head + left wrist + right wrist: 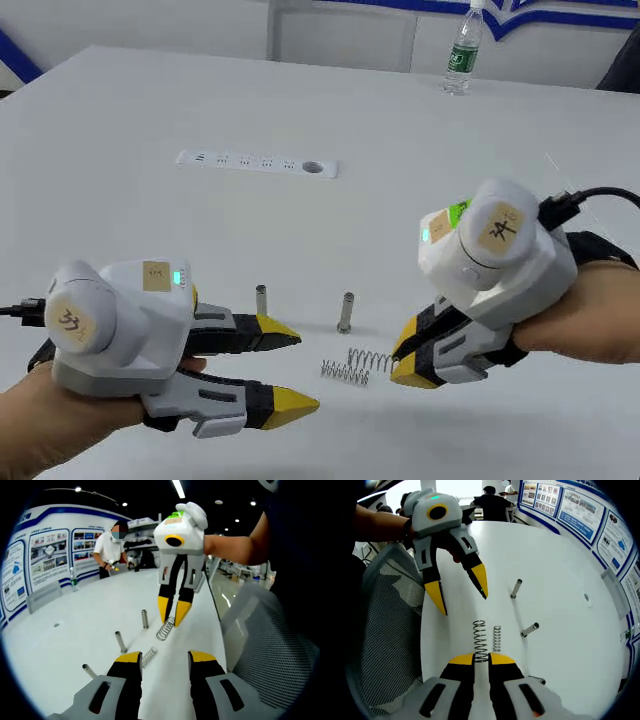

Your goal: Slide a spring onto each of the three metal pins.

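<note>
Currently right gripper [481,658] jaws clamp one end of a spring [479,637], likely light and wobbly; left gripper [306,372] jaws apart.

Far pin [144,618], middle pin [120,641] and near pin [89,670] stand bare on the table [150,230]. One spring [345,373] lies flat nearby; a second spring [370,358] is pinched in the right tongs [405,365].
</note>
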`<state>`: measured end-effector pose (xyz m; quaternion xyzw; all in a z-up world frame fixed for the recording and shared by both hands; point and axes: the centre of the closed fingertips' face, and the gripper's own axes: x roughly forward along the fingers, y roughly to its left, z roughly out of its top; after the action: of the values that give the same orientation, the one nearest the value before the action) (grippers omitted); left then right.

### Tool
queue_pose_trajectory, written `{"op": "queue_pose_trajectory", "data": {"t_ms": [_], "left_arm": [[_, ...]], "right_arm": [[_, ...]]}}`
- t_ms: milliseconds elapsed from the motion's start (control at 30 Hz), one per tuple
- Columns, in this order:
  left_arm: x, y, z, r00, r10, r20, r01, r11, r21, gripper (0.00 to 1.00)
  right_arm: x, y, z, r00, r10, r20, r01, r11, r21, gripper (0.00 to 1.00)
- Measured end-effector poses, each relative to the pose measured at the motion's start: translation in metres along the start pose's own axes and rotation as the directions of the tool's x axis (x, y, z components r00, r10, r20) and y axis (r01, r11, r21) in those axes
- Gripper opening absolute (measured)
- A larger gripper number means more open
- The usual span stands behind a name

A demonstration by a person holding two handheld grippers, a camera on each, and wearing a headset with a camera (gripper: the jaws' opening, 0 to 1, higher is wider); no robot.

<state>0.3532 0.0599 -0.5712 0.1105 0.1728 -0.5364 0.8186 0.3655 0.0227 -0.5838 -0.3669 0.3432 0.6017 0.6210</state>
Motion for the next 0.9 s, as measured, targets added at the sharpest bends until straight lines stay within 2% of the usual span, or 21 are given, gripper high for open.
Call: {"op": "queue_pose_trajectory", "data": {"t_ms": [267, 500, 600, 733, 900], "left_arm": [[0.002, -0.005, 0.001, 0.9997, -0.025, 0.002, 0.024, 0.999, 0.036, 0.27], [0.006, -0.012, 0.002, 0.9991, -0.042, 0.007, 0.041, 0.996, 0.079, 0.16], [0.006, -0.011, 0.002, 0.9991, -0.041, 0.007, 0.04, 0.996, 0.086, 0.12], [0.006, -0.011, 0.002, 0.9991, -0.043, 0.004, 0.042, 0.995, 0.093, 0.11], [0.005, -0.009, 0.003, 0.9993, -0.037, 0.007, 0.036, 0.995, 0.094, 0.11]], "right_arm": [[0.006, 0.013, 0.015, 0.998, 0.043, -0.046, -0.048, 0.994, -0.103, 0.11], [0.006, 0.017, 0.016, 0.9965, 0.058, -0.061, -0.065, 0.99, -0.126, 0.11], [0.005, 0.019, 0.015, 0.9959, 0.061, -0.066, -0.069, 0.989, -0.132, 0.11], [-0.003, 0.019, 0.02, 0.9972, 0.054, -0.052, -0.06, 0.989, -0.137, 0.11], [-0.014, 0.019, 0.034, 0.9992, 0.04, -0.011, -0.041, 0.988, -0.149, 0.11]]}}
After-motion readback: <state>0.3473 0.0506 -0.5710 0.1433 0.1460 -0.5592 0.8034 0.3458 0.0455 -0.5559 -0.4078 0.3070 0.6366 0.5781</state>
